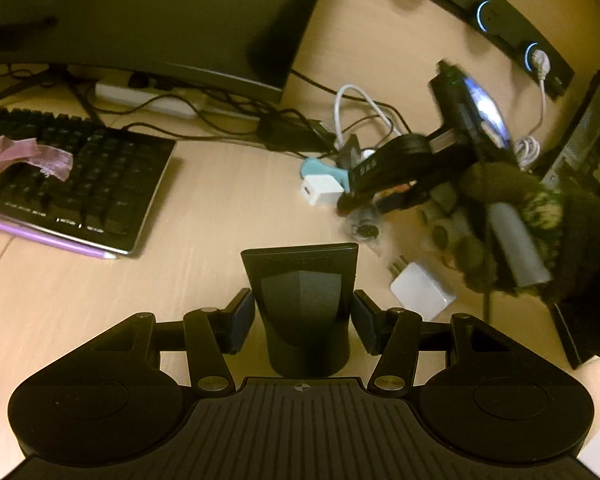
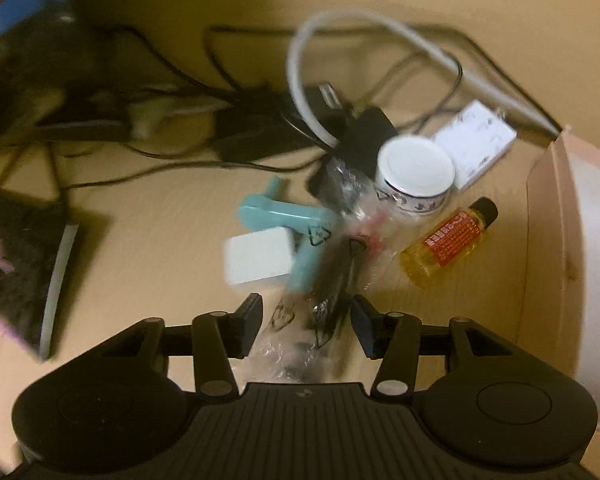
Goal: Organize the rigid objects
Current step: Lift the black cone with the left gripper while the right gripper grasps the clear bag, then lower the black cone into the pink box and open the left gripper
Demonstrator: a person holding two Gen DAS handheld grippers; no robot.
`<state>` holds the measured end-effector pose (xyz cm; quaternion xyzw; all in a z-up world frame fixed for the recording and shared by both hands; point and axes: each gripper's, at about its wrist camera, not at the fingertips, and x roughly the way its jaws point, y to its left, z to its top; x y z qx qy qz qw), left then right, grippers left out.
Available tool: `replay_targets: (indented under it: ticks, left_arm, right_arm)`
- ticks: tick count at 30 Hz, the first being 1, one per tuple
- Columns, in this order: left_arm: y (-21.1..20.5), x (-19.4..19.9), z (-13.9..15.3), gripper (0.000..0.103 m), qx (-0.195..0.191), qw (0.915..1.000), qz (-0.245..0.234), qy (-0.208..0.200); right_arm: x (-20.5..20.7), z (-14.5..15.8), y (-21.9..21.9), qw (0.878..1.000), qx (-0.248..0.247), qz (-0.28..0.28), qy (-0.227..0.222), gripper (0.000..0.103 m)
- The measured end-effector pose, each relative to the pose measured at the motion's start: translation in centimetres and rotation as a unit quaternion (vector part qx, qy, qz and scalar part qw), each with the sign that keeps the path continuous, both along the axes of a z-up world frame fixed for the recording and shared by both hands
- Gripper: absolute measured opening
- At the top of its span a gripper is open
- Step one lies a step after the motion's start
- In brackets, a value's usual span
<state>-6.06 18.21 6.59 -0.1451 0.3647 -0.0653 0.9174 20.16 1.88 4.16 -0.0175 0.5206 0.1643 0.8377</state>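
My left gripper (image 1: 303, 318) stands around a black hair-dryer nozzle (image 1: 302, 300); small gaps show between both pads and it, so I cannot tell whether it is gripped. My right gripper (image 2: 306, 326) is open over a clear plastic bag with dark parts inside (image 2: 324, 280), which lies between the fingers on the desk. It also shows in the left wrist view (image 1: 364, 196), held by a gloved hand (image 1: 512, 232). Near it lie a white charger cube (image 2: 258, 260), a teal plastic piece (image 2: 284, 216), a white-lidded jar (image 2: 416, 176), a small yellow bottle (image 2: 448, 240) and a white box (image 2: 476, 144).
A black keyboard (image 1: 80, 176) with a pink ribbon (image 1: 24, 160) lies left, under a monitor (image 1: 152, 12). Tangled cables (image 2: 260, 112) and a power strip (image 1: 148, 98) lie behind. Another white charger (image 1: 420, 290) lies right. A cardboard box wall (image 2: 548, 240) stands at the right.
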Motion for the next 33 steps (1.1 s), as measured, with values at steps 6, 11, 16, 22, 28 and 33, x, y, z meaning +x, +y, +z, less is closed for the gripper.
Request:
replay_targets:
  ticks: [6,11,16,22,28,33]
  left_arm:
    - [-1.8,0.0,-0.3,0.058,-0.005,0.9978,-0.066,0.01]
    - [-6.0,-0.2,-0.5,0.058,-0.011,0.9845,-0.172,0.03]
    - [-11.9,0.1,-0.1,0.058,0.011,0.9623,-0.269,0.041]
    - [-18.1,4.0,2.7,0.058,0.008,0.9528,-0.303,0.017]
    - [-23.3,11.9,8.0,0.058,0.013,0.964,-0.256,-0.07]
    - [-28.5,19.6,7.8,0.058,0.019,0.971,-0.234,-0.045]
  right_arm:
    - [-3.6,2.2,-2.3,0.998,0.06,0.023,0.012,0.02]
    - [-10.7,8.7,-6.1,0.993,0.105,0.044,-0.04,0.02]
    - [-17.3,11.6,-12.3,0.994,0.066,0.015,-0.091,0.02]
    - [-23.8,10.1,-20.4,0.99,-0.006,-0.055,-0.133,0.02]
    - [-27.5,9.7,-24.0,0.982,-0.003,-0.084,-0.17,0.02]
    - [-28.0,8.9,-25.1,0.98,0.009,-0.103,-0.171,0.02]
